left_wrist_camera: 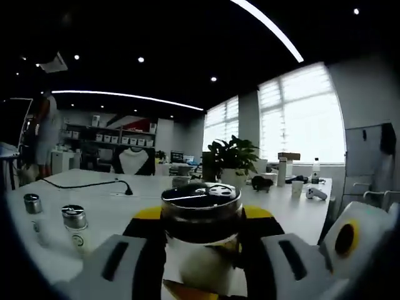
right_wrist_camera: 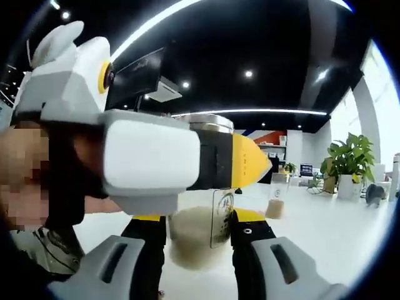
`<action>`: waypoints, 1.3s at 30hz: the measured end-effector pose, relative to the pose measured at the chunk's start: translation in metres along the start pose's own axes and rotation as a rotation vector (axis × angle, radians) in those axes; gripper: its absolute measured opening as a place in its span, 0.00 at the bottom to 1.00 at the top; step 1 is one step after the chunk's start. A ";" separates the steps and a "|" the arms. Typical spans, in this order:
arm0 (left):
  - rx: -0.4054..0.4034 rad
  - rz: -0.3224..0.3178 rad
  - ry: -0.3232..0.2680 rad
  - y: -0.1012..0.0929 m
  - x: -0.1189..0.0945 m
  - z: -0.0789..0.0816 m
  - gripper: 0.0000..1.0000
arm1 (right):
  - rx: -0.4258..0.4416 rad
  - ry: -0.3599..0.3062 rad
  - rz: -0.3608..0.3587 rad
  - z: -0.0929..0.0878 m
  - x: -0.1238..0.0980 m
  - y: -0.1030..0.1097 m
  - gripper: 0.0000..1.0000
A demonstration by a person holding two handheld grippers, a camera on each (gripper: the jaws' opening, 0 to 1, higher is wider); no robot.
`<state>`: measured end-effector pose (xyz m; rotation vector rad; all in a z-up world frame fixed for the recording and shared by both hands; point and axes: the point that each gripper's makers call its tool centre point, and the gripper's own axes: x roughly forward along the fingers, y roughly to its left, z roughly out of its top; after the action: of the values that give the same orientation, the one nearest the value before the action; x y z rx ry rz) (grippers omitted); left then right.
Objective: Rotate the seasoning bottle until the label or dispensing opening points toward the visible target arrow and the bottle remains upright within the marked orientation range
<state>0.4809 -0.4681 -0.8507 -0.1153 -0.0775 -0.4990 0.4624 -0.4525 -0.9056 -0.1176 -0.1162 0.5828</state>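
Left tongs (left_wrist_camera: 201, 234): pinching seasoning bottle (left_wrist_camera: 201, 215), upright above white table (left_wrist_camera: 94, 206) | Right tongs (right_wrist_camera: 199, 240): pinching same bottle low on its body | Label: faces right gripper view, writing too blurred to read | Two small shakers (left_wrist_camera: 74, 220) stand left on table.

We see a dim room under ceiling strip lights (left_wrist_camera: 269, 25), with blown-out glare at the windows (left_wrist_camera: 300, 115). Near objects blur softly, and fisheye bending warps the edges.
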 end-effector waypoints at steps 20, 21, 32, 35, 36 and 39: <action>0.047 -0.240 0.051 -0.008 -0.006 -0.005 0.46 | 0.081 0.017 0.171 0.000 0.001 0.012 0.38; 0.060 -0.304 0.070 -0.012 -0.007 -0.007 0.46 | 0.094 0.025 0.190 -0.001 0.001 0.013 0.38; 0.025 -0.617 0.058 -0.031 -0.018 0.005 0.46 | 0.132 0.025 0.297 0.008 -0.002 0.019 0.44; 0.040 -0.662 0.057 -0.035 -0.021 0.006 0.46 | 0.129 0.023 0.316 0.010 -0.002 0.022 0.44; 0.043 -0.668 0.056 -0.035 -0.022 0.007 0.46 | 0.135 0.022 0.326 0.010 -0.002 0.023 0.44; 0.074 -0.715 0.065 -0.040 -0.027 0.005 0.46 | 0.140 0.021 0.372 0.010 -0.003 0.028 0.45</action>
<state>0.4384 -0.4893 -0.8447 0.0060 -0.0723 -1.2120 0.4436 -0.4304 -0.8996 -0.0081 -0.0316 0.9587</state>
